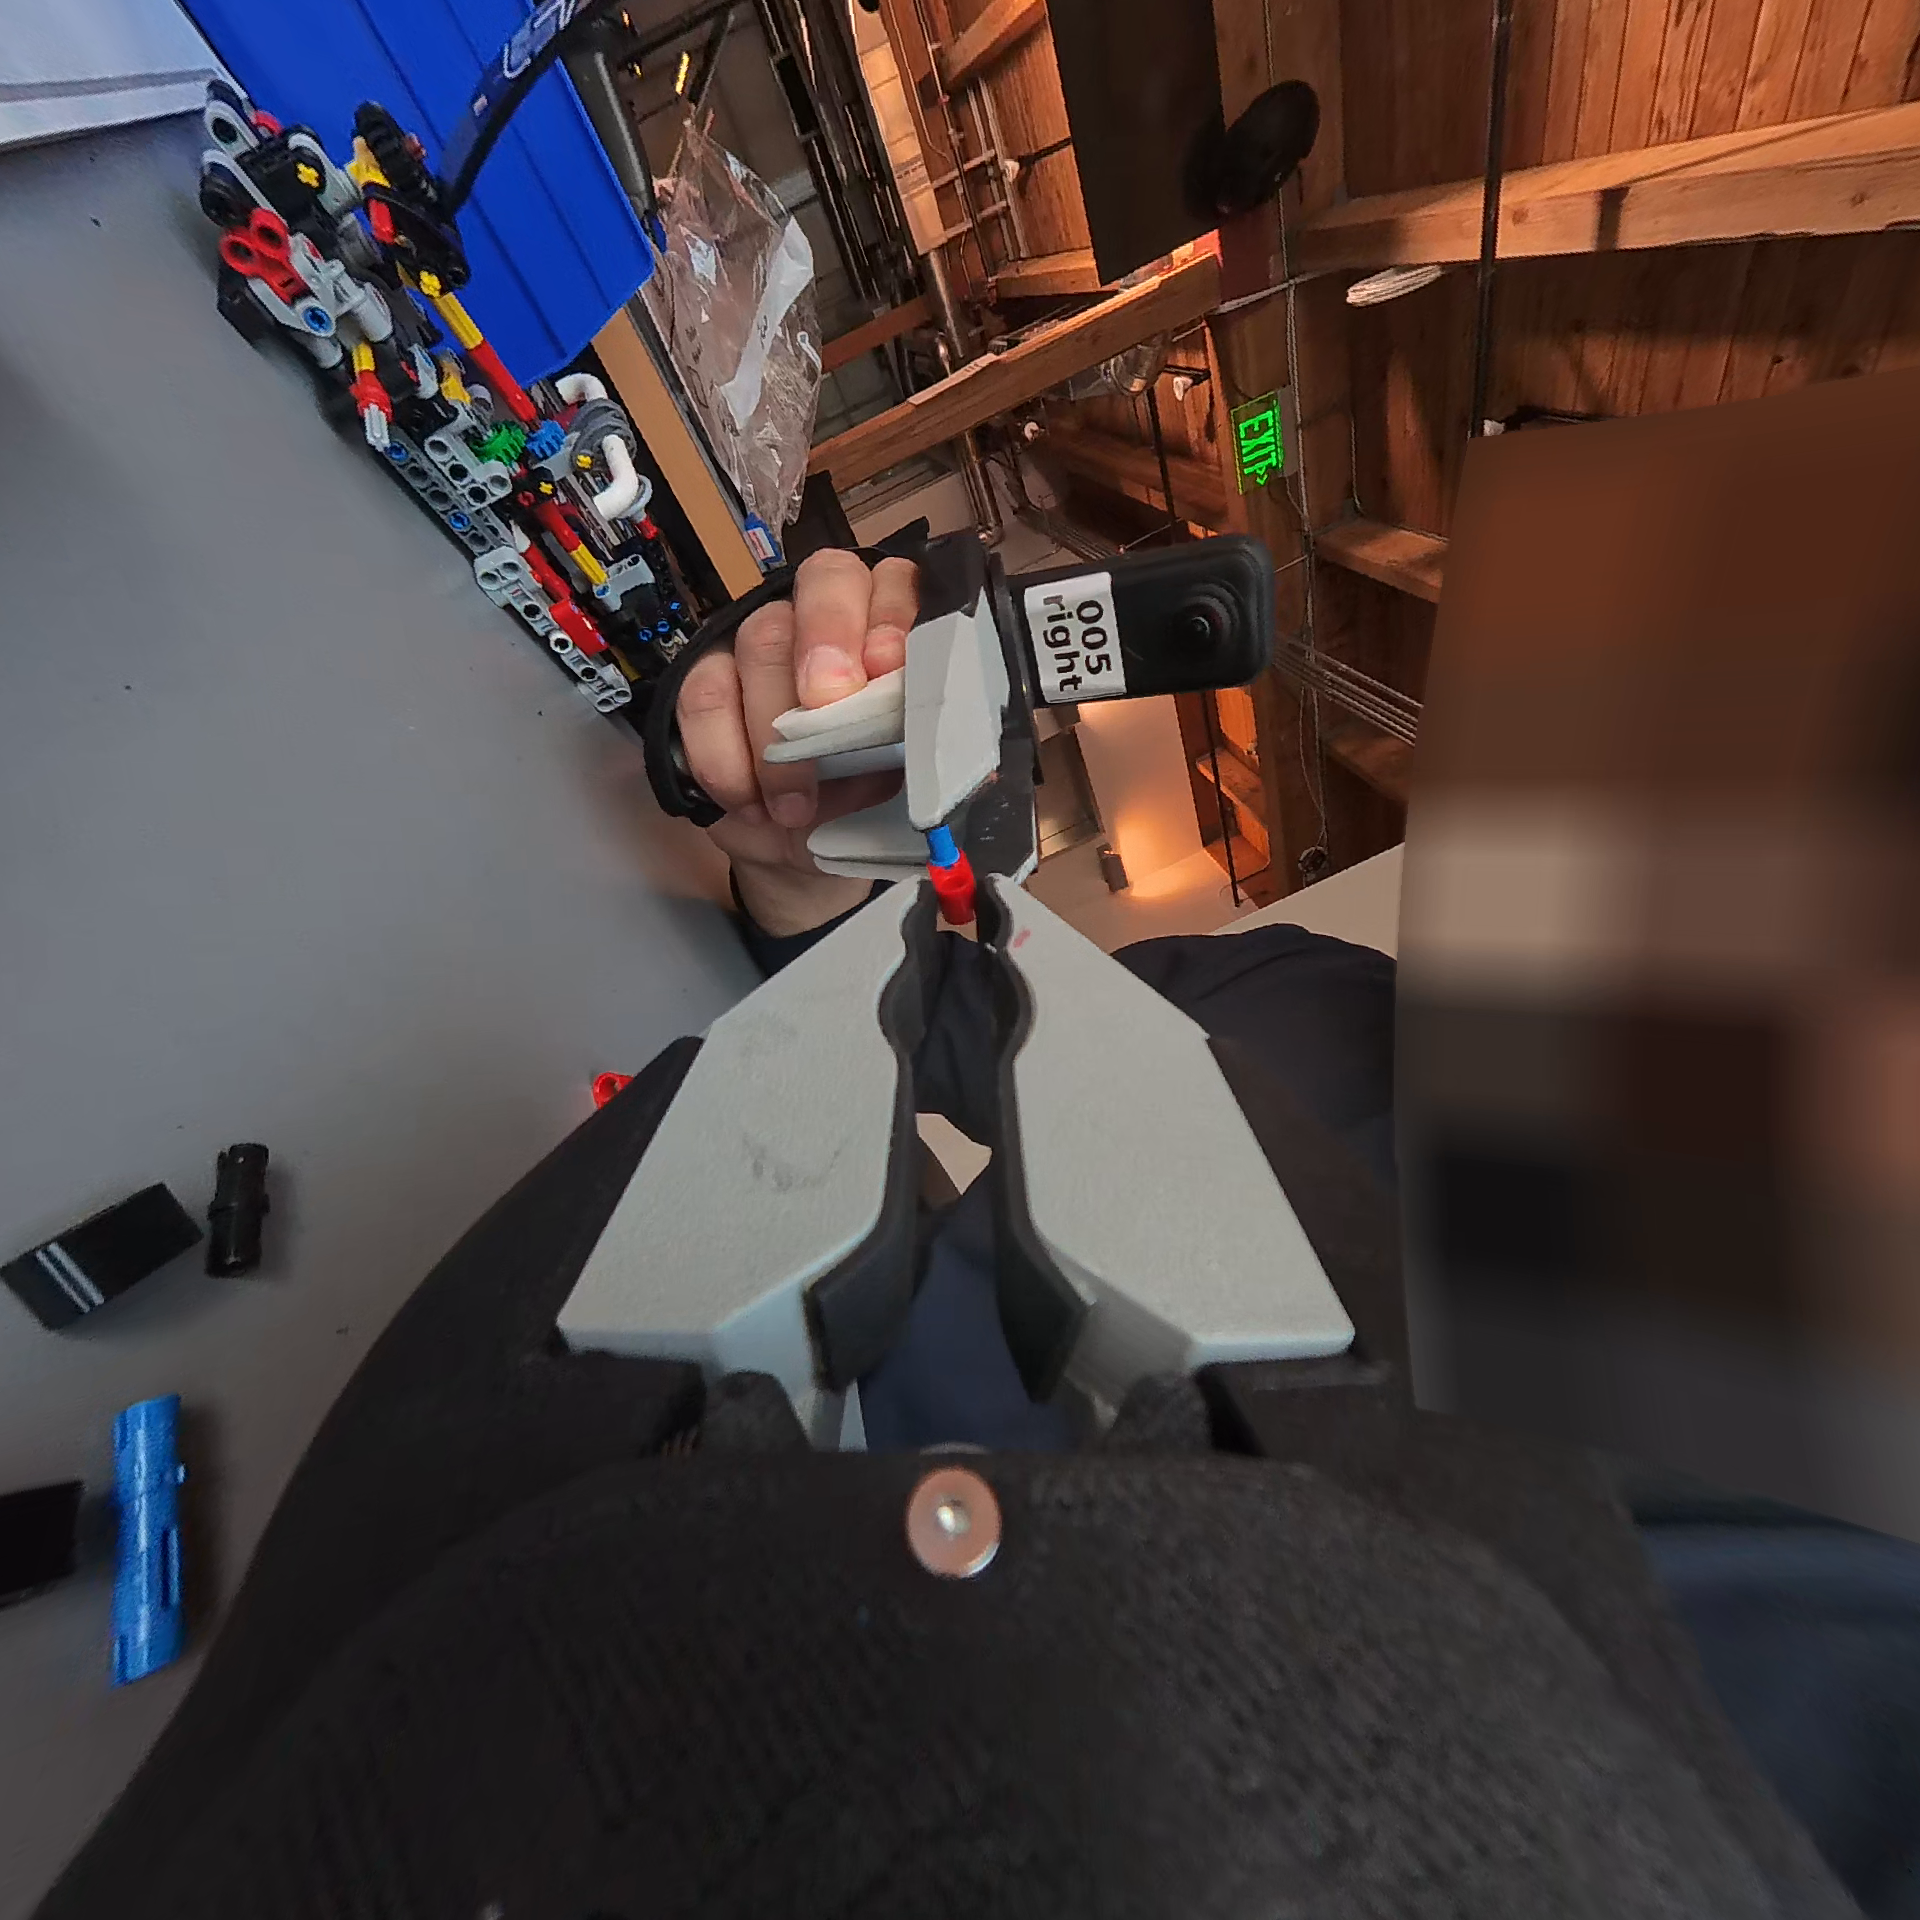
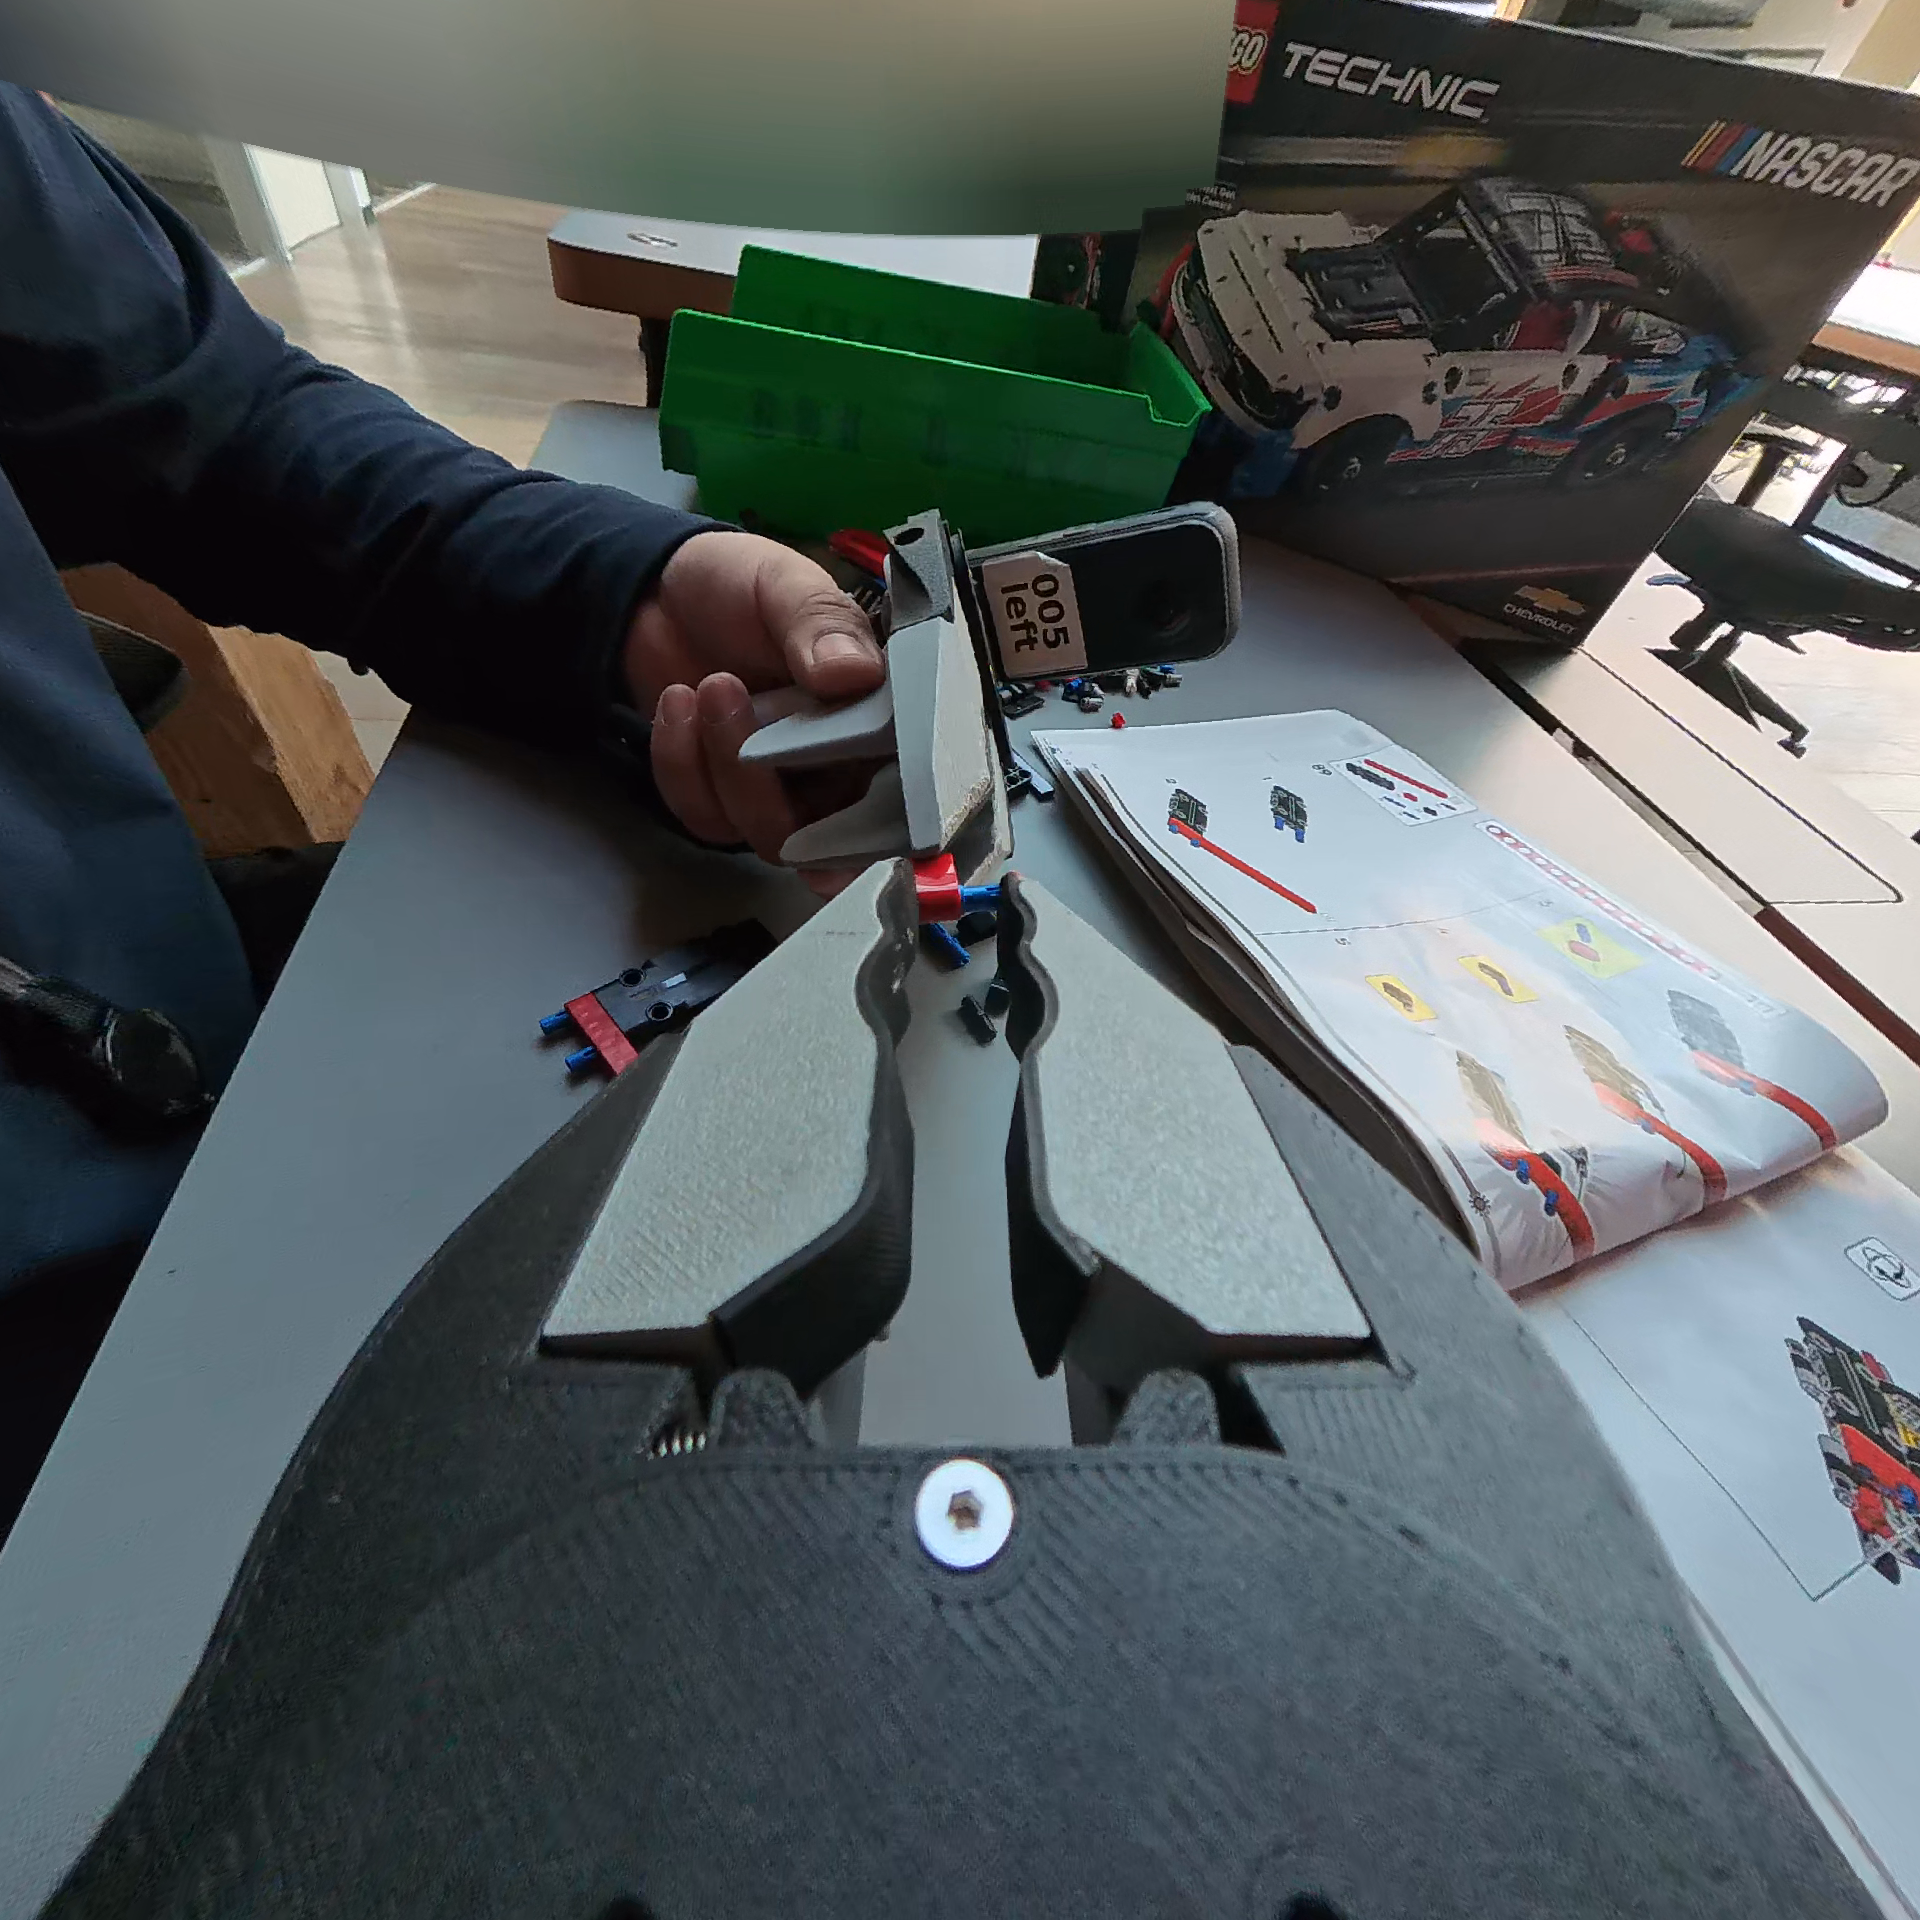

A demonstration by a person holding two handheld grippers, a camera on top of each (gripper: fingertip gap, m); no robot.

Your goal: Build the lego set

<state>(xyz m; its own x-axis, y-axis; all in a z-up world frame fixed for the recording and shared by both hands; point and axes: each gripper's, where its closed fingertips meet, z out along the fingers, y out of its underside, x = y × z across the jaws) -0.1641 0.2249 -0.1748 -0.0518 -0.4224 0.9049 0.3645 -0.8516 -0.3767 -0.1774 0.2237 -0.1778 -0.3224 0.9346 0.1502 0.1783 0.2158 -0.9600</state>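
Risk: tiny joined pieces held between my two grippers above table (image 2: 416, 935); skewed push could pop red connector (image 1: 954, 891) loose, dropping it among loose parts below.

My left gripper (image 1: 958, 904): nearly shut, pads pinching red connector at fingertips.

My right gripper (image 2: 961, 902): narrow gap, blue pin (image 2: 985, 896) spanning it, one end in connector, other end against far pad; firm hold looks likely.

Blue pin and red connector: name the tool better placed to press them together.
Probably the right tool: it brackets blue pin and red connector end to end; the left tool grips the connector crosswise.
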